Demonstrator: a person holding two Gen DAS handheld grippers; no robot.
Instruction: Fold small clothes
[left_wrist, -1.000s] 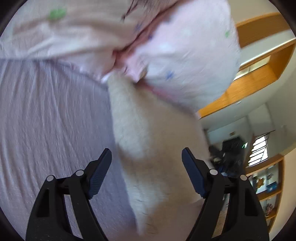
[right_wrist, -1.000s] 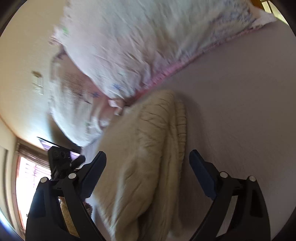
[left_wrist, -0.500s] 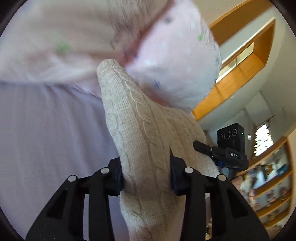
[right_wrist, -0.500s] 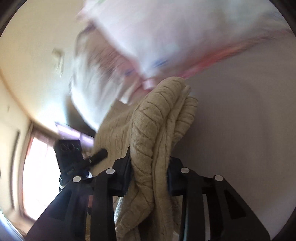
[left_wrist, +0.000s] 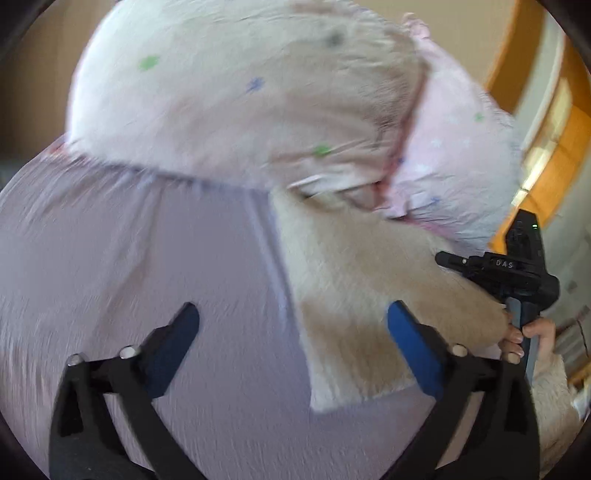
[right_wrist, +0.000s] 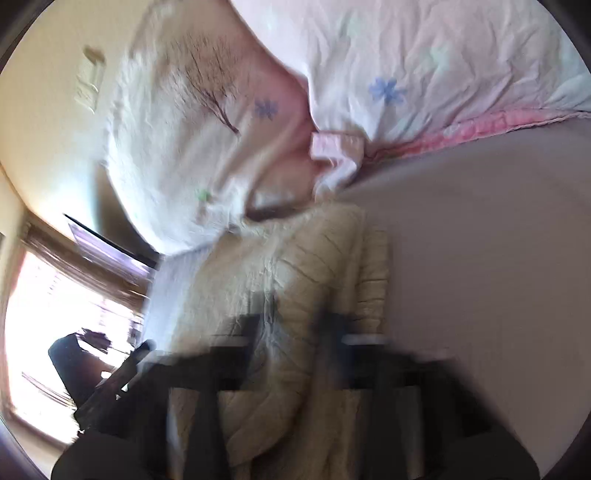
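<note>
A cream cable-knit sweater (left_wrist: 354, 288) lies folded on a bed's lilac sheet (left_wrist: 147, 266), its far end tucked against two pale pink pillows (left_wrist: 236, 99) printed with small blue and green flowers. In the left wrist view the left tongs (left_wrist: 291, 343) stand wide apart and hold nothing; one blue pad (left_wrist: 413, 347) overlaps the sweater's near edge in the frame, though whether it touches the knit cannot be told. At the right edge of that view the right tongs (left_wrist: 495, 269) appear as a black tool beside the sweater, the person's hand (left_wrist: 528, 336) on its grip, partly cut off by the lens rim.

The right wrist view is heavily smeared by motion. The tongs' black fingers (right_wrist: 240, 354) show only as dark streaks over the sweater (right_wrist: 295, 280), and whether they are clamped on it or parted cannot be made out. A bright, washed-out window (right_wrist: 55, 317) fills the lower left; a dark shape before it is too blurred to identify.
</note>
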